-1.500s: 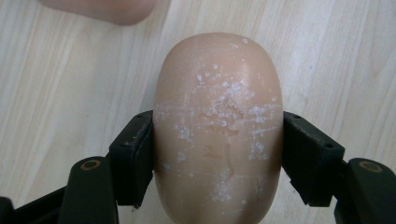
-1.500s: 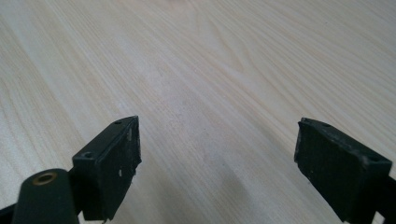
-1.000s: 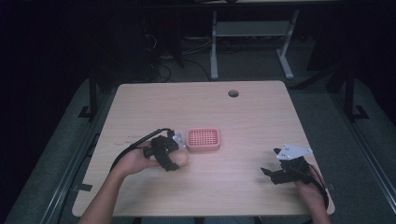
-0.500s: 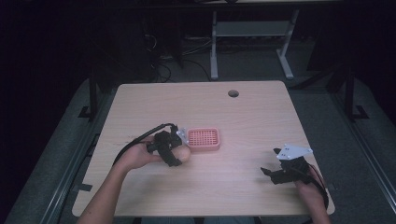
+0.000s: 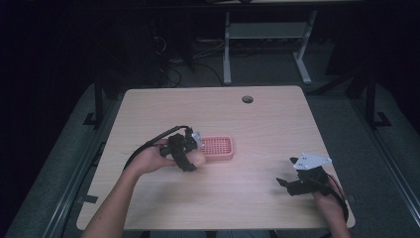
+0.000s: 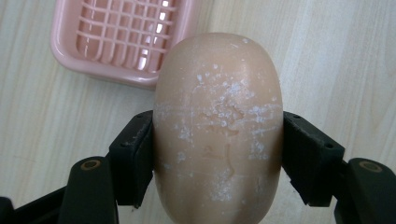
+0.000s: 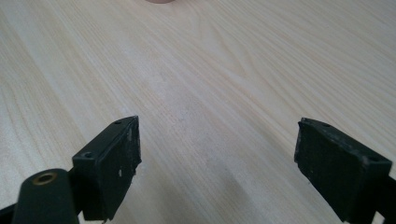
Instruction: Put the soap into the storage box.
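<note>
Soap transfer at the lift stage. The bar of soap (image 6: 218,130) was already gripped and carried by the left gripper (image 5: 187,154), just beside the near left corner of the pink soap dish (image 5: 216,147), which sat near the middle of the desk (image 5: 257,119), slightly left of centre. The slotted floor of the dish was bare, so the placing and the release were judged as left to do. In the left gripper view the two black pads (image 6: 135,158) were clamped against the long sides of the soap (its surface flecked with white residue), with the bar's rounded end projecting forward toward the dish rim. The right gripper (image 5: 296,182) rested low near the near right corner of the desk, well apart from soap and dish. Its pads (image 7: 117,158) stood wide apart over bare wood, holding nothing and, as far as could be judged, taking no part in the transfer.
</note>
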A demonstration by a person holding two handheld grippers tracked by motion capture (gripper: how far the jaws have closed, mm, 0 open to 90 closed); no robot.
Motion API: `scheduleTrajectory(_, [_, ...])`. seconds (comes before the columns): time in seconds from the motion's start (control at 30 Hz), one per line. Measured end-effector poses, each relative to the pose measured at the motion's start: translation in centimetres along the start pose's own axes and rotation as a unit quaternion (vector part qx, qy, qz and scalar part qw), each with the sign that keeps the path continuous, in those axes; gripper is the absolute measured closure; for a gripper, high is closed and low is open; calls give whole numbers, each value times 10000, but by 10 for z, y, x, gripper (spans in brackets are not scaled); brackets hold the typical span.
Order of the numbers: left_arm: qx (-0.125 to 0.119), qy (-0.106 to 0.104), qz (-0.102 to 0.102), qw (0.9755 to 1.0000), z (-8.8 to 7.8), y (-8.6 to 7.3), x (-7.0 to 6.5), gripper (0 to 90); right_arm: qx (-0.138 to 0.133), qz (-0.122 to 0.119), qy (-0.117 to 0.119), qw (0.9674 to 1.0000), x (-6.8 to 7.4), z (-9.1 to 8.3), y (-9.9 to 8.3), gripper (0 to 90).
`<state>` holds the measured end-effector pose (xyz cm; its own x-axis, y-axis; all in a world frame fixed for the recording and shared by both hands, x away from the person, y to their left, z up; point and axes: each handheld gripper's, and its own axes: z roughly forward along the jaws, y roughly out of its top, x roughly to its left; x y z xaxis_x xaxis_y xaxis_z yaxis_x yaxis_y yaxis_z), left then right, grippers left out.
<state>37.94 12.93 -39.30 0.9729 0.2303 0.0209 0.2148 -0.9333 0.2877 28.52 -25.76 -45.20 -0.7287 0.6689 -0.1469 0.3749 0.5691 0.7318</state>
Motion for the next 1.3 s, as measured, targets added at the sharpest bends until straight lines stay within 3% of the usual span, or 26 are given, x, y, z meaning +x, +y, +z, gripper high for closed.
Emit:
scheduleTrajectory(0.27, [15, -21, -7, 10000, -1, 9, 8, 322, 1, 4, -5, 10000, 0, 0, 0, 140])
scheduleTrajectory(1.3, [90, 90, 158, 9998, -7, 38, 19, 322, -48, 24, -3, 10000, -1, -1, 0, 140])
